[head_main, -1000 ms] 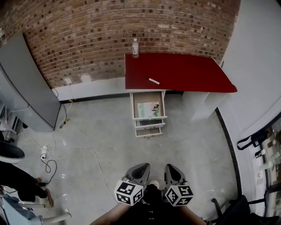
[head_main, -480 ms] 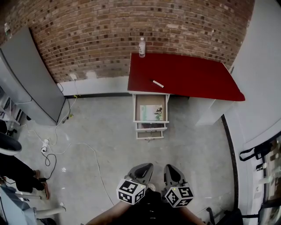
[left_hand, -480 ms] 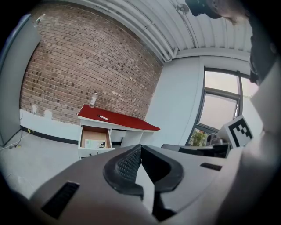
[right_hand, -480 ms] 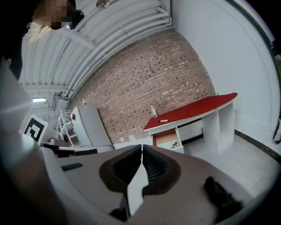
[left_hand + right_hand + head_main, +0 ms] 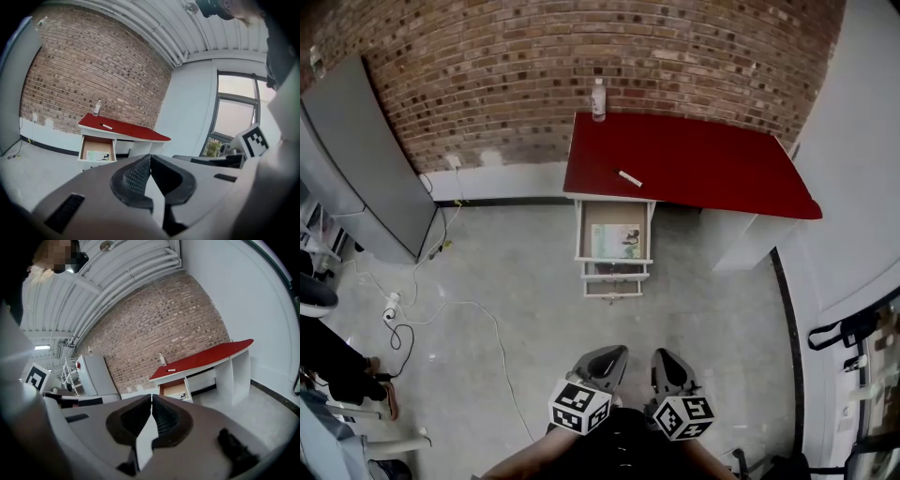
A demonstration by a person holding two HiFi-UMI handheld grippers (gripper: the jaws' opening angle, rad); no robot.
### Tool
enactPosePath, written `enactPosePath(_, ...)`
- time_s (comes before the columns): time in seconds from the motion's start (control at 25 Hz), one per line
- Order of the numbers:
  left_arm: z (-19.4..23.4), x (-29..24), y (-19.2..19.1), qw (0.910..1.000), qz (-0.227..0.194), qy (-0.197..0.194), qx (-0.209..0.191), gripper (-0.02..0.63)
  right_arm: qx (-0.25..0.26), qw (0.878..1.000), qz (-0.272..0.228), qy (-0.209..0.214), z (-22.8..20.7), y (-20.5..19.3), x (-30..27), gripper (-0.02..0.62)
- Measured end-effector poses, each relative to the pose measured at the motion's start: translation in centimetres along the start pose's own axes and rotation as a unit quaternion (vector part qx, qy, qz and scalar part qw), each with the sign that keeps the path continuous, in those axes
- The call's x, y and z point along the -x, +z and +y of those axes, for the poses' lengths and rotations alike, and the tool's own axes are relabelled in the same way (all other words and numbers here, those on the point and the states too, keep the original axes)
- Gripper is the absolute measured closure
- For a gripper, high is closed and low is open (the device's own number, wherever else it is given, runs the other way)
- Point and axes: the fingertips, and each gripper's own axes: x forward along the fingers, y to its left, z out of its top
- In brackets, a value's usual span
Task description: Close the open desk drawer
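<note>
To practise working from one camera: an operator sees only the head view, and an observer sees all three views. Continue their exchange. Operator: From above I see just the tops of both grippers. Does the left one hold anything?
Observer: No. The left gripper has its jaws closed together with nothing between them.
Operator: And the right?
Observer: The right gripper is shut and empty too.
Operator: What lies under the desk beside the open drawer?
Observer: The right gripper view shows open space under the red desk top, between the drawer and a white side panel.
</note>
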Motion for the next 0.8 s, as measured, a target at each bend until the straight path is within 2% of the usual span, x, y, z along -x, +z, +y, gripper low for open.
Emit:
enactPosePath(0.12,0.3,0.5,0.2,0.9999,-0.004,0.011,0.005,0.597,-0.005,1.0,0.002,-0.003,-0.2,-0.2,0.2,0.583)
enactPosePath(0.28,1.2,1.3,-0.1,0.9993,0.0,0.038,0.005,0.597,-0.028,0.999,-0.008,0.018,0.5,0.1,-0.2,0.583)
enactPosePath(0.48,3.0,2.3,-0.7,0.9975,0.004,0.07,0.012,0.595,-0.005,1.0,0.011,0.024,1.5,-0.8,-0.9,0.583)
enactPosePath(0.8,3.7,1.1,-0.3,0.998,0.002,0.059,0.021,0.597,-0.01,1.0,0.017,0.009,0.3,-0.6,-1.8,0.583)
